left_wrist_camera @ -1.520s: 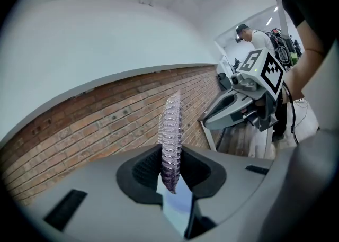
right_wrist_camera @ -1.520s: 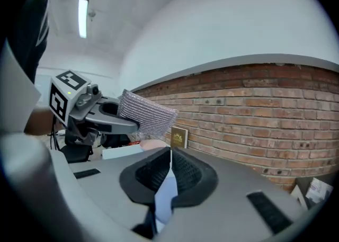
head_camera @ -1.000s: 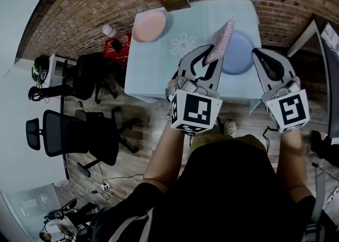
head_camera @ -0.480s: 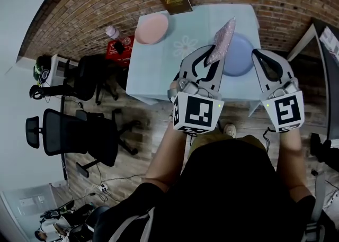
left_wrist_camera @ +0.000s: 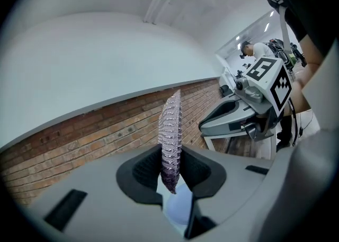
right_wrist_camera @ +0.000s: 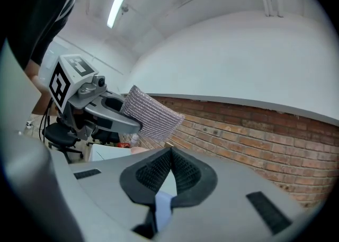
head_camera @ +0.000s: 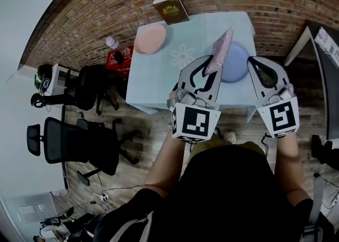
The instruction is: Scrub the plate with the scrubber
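Your left claw [head_camera: 208, 71] pinches the scrubber [head_camera: 220, 49], likely soft and floppy, by its near end over the plate [head_camera: 239, 62] at the worktop's [head_camera: 172, 71] right; your right claw [head_camera: 251, 62] is pressed together, empty.

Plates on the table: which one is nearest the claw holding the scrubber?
The blue plate, just beyond the left claw and its glittery scrubber. The pink plate lies at the far left corner of the table, near the book.
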`<state>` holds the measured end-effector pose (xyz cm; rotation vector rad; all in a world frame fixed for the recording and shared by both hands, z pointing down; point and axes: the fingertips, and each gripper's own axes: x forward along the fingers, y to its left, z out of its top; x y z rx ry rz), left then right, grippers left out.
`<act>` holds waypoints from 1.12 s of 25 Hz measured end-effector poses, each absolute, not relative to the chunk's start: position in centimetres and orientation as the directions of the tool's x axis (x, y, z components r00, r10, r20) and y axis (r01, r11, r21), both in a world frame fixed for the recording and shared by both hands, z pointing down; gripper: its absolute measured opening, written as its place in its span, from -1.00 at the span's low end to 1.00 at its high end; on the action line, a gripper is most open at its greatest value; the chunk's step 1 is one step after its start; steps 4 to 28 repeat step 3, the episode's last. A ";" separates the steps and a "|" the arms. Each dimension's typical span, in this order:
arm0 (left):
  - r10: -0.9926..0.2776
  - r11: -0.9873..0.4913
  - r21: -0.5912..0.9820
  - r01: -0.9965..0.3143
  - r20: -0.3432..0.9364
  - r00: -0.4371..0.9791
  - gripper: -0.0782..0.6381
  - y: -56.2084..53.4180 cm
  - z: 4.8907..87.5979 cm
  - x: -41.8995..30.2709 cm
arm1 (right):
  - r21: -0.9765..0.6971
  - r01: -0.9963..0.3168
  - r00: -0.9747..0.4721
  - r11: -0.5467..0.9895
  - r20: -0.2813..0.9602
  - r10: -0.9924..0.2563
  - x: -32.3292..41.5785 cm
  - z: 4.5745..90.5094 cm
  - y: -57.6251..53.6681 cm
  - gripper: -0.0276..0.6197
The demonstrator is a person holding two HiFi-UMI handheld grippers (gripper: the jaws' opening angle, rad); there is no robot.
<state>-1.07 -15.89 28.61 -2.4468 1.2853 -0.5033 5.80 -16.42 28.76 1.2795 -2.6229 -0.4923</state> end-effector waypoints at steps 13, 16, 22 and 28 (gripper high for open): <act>-0.832 -0.535 -0.448 -0.716 0.130 0.539 -0.54 -15.5 28.0 -0.7 | 0.401 -0.717 -0.611 0.570 0.031 -0.791 5.9 28.6 -16.1 -0.81; -0.832 -0.535 -0.448 -0.716 0.130 0.539 -0.54 -15.5 28.0 -0.7 | 0.401 -0.717 -0.611 0.570 0.031 -0.791 5.9 28.6 -16.1 -0.81; -0.832 -0.535 -0.448 -0.716 0.130 0.539 -0.54 -15.5 28.0 -0.7 | 0.401 -0.717 -0.611 0.570 0.031 -0.791 5.9 28.6 -16.1 -0.81; -0.832 -0.535 -0.448 -0.716 0.130 0.539 -0.54 -15.5 28.0 -0.7 | 0.401 -0.717 -0.611 0.570 0.031 -0.791 5.9 28.6 -16.1 -0.81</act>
